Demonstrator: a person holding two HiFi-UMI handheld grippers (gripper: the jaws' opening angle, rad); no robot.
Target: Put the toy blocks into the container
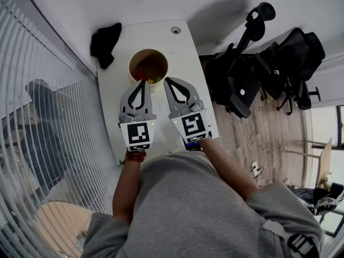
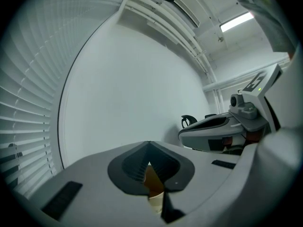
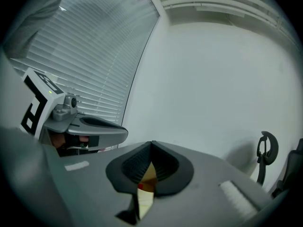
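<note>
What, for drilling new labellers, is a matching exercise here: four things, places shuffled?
1 round tan container
2 crumpled black cloth
3 black office chairs
4 white power strip

A at the white table's far left corner
B lying on the wooden floor, cable attached
C middle of the table
D standing right of the table

Pairs: 1-C, 2-A, 3-D, 4-B

Parked at the container [image 1: 131,67], jaws together.
Left gripper [image 1: 143,81], right gripper [image 1: 167,80] tips at its near rim; toy blocks [image 1: 151,76] inside; black cloth [image 1: 106,43] beside it on worktop [image 1: 180,55].
</note>
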